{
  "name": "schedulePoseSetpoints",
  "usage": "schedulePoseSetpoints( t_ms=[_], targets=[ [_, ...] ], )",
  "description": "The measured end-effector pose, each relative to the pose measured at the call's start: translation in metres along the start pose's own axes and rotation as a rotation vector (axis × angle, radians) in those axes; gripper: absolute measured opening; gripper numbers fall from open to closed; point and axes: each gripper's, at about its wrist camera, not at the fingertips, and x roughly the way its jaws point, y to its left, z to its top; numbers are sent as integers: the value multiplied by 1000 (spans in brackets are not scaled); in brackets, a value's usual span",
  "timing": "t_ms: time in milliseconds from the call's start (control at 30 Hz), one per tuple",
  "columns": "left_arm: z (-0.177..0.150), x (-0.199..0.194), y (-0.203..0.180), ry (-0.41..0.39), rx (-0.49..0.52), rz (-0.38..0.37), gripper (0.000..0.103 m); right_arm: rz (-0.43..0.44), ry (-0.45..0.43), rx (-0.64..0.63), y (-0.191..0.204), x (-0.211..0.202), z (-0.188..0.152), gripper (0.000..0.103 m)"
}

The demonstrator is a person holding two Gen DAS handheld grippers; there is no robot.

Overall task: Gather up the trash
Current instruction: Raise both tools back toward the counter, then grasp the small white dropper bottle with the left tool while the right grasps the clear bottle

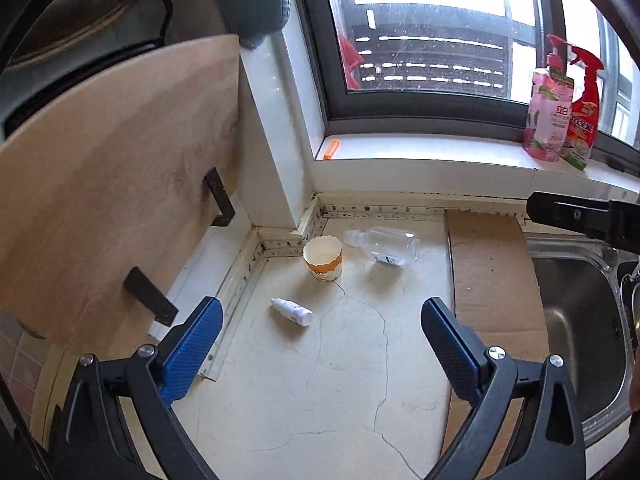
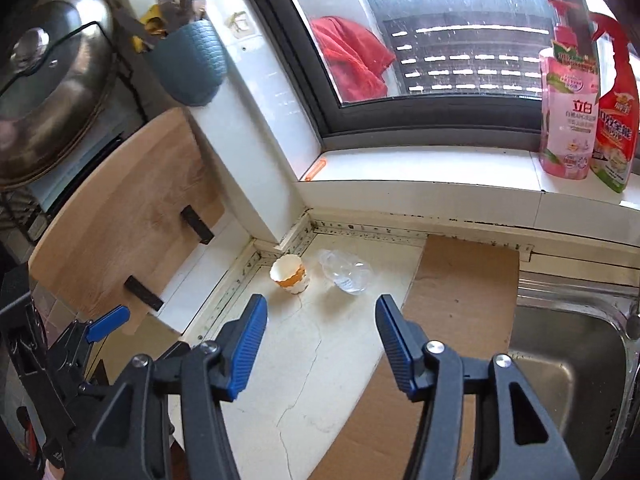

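Observation:
A white and orange paper cup (image 1: pixel 323 259) stands in the back corner of the cracked countertop (image 1: pixel 320 380). A clear plastic bottle (image 1: pixel 382 245) lies on its side just right of the cup. A small white bottle (image 1: pixel 291 311) lies nearer, left of centre. My left gripper (image 1: pixel 322 316) is open above the counter, with the small white bottle just ahead between its fingers, untouched. In the right wrist view the paper cup (image 2: pixel 289 273) and the clear bottle (image 2: pixel 345 272) lie ahead of my right gripper (image 2: pixel 320 312), which is open and holds nothing. The small white bottle is hidden there.
A wooden cutting board (image 1: pixel 112 184) leans against the left wall. Cardboard (image 1: pixel 492 272) lies between the counter and a steel sink (image 1: pixel 580 320) on the right. Two detergent bottles (image 1: pixel 560 112) stand on the window sill. A pot lid (image 2: pixel 48 80) hangs at upper left.

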Motion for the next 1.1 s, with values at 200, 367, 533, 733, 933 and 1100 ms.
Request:
schedulePoseSetpoints(
  t_ms=[200,367,533,733,933,1100],
  targets=[
    [8,78,9,115,-92,-11,98,13,85,54,-37,80,20,57],
    [-1,128,27,201,-181,5,93,48,162,17,-38,146,29,57],
    [-8,165,40,258,-241,24,89,73,227,-28,-32,201,34,57],
    [-22,190,59,313,-317,7,86,92,322,-65,-23,248,30,57],
    [-38,203,78,354,-409,-19,86,96,386,-138,-13,266,16,56],
    [-43,212,88,363,-481,-55,85,116,386,-132,-15,266,11,54]
  ],
)
